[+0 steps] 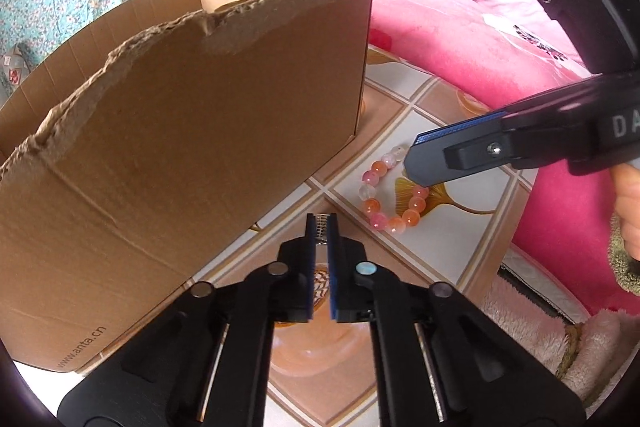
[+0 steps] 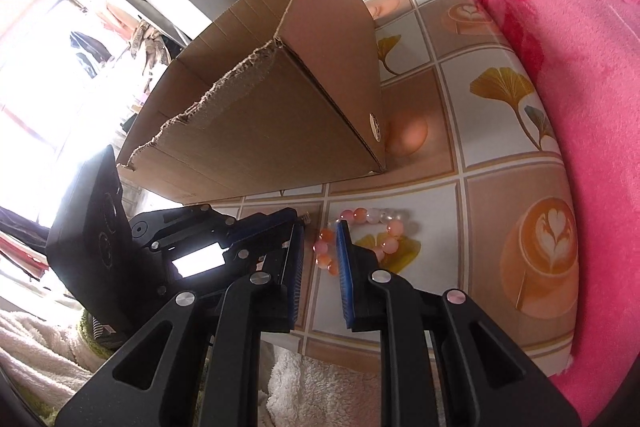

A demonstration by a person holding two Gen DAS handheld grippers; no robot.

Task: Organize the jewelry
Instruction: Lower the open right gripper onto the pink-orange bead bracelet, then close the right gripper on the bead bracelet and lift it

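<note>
A large corrugated cardboard box (image 1: 192, 115), open at the top with a ragged, torn upper edge, stands on the worktop (image 2: 516, 131), whose glossy cover is printed in squares with ginkgo leaves and latte cups. A plush pink blanket (image 2: 580, 39) lies bunched along the worktop's far right edge, and pale fleecy fabric (image 2: 320, 391) runs along its near edge. Just in front of the box's near corner lies a bracelet (image 1: 390, 199) of smooth round beads in orange, pink and clear tones, looped on a white square with a yellow leaf. The right hand-held gripper (image 2: 320, 255) slants down over this loop, its ridged blue pads a narrow gap apart, one finger's tip inside the ring and the other outside it; whether the pads press the beads I cannot tell. The left hand-held gripper (image 1: 321, 227), also angled down toward the worktop beside the box's front wall, is clenched on a small silvery ribbed piece (image 1: 321, 225), pinched at its fingertips, close to the left of the bracelet.
</note>
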